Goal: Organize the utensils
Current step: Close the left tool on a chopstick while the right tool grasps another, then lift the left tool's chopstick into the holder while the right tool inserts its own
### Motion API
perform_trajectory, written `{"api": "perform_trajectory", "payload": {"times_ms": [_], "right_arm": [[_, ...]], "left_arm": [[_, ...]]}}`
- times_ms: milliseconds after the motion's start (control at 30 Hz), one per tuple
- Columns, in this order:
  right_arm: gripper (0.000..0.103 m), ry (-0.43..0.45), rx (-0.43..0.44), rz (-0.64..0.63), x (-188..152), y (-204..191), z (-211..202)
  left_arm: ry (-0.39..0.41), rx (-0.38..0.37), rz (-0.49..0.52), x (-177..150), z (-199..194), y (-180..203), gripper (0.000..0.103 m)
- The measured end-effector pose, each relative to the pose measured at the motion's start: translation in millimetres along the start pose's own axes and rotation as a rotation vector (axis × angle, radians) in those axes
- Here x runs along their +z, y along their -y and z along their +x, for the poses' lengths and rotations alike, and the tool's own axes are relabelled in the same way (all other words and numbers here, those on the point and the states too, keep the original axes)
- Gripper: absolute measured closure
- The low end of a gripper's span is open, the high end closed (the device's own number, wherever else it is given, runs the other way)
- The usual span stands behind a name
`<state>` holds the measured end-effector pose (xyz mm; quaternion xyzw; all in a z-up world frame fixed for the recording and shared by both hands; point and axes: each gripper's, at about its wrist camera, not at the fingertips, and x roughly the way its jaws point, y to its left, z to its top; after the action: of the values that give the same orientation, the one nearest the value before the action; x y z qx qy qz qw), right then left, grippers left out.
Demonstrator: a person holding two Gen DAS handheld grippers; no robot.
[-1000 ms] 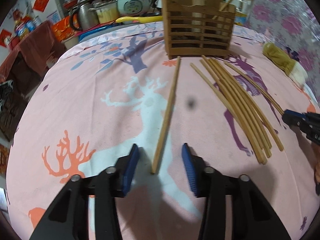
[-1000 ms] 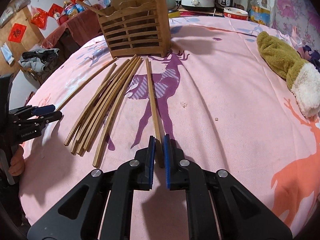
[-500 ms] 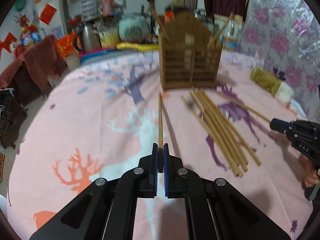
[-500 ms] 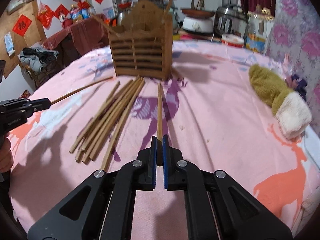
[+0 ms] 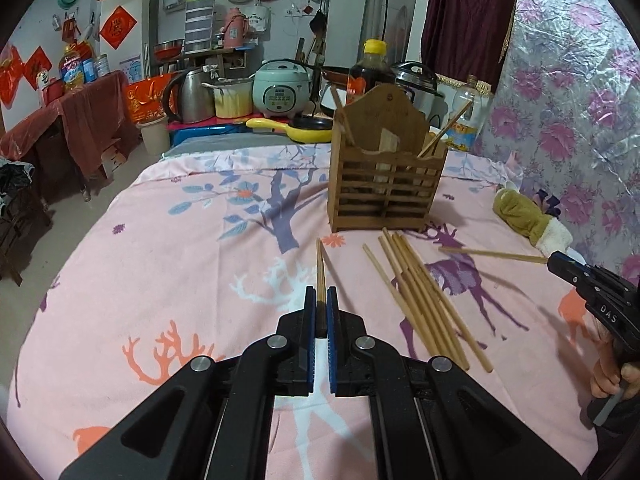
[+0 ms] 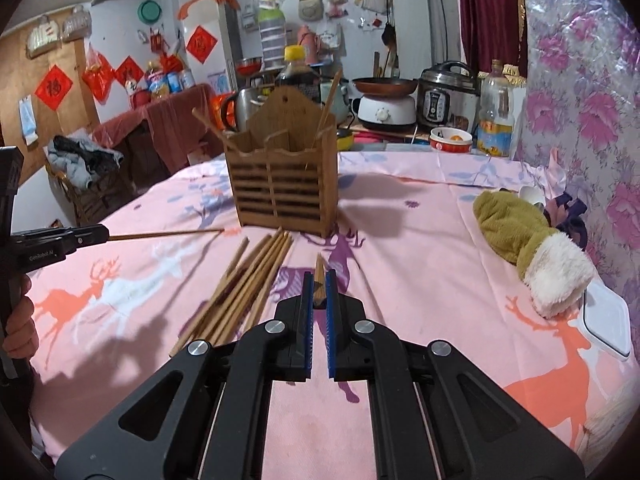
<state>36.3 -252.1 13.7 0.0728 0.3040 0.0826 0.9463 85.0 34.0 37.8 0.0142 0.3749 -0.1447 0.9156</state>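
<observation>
Left wrist view first: the left gripper [image 5: 320,304] is clamped tight on one wooden chopstick [image 5: 320,270], which sticks straight out from the blue pads toward the slatted wooden utensil holder [image 5: 386,186] sitting on the pink deer-print tablecloth [image 5: 180,248]. Just right of that stick and in front of the holder lies a loose bundle of chopsticks [image 5: 424,300], flat on the cloth. The holder already has a couple of chopsticks leaning in it. Further right of the holder, the right gripper [image 5: 560,262] pokes in with its own chopstick [image 5: 492,254] pinched and held roughly level, and an olive plush slipper [image 5: 528,216] sits beyond it. Right wrist view: the right gripper [image 6: 319,292] is squeezed shut on its chopstick [image 6: 319,276], only a short stub showing, pointing at the holder [image 6: 282,190]. The loose bundle [image 6: 248,284] is in front of the holder, left of the pads. Far left of the holder, the left gripper [image 6: 102,235] holds its chopstick [image 6: 164,235] nearly level above the cloth, tip just short of the holder's base.
</observation>
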Motion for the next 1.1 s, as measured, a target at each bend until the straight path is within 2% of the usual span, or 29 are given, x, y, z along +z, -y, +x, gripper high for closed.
{"api": "perform_trajectory", "payload": {"times_ms": [367, 567, 767, 900, 967, 1100], "right_arm": [[0.097, 0.063, 0.009, -0.004, 44.6, -9.0, -14.1], [0.097, 0.037, 0.055, 0.011, 75.5, -12.7, -16.5], [0.097, 0.054, 0.078, 0.037, 109.7, -11.2, -25.2], [0.097, 0.079, 0.062, 0.047, 134.7, -14.2, -22.0], [0.097, 0.067, 0.054, 0.047, 144.1, -16.6, -12.4], [0.097, 0.028, 0.016, 0.032, 152.4, -22.6, 10.8]], "left_arm": [[0.033, -0.001, 0.049, 64.5, -22.8, 26.2, 0.098], [0.05, -0.019, 0.074, 106.4, -32.3, 45.4, 0.098], [0.153, -0.004, 0.077, 161.9, -56.3, 61.9, 0.098], [0.25, -0.002, 0.059, 197.9, -69.1, 71.3, 0.098], [0.274, -0.009, 0.039, 211.8, -65.2, 73.8, 0.098], [0.282, 0.026, 0.016, 226.3, -37.7, 75.7, 0.098]]}}
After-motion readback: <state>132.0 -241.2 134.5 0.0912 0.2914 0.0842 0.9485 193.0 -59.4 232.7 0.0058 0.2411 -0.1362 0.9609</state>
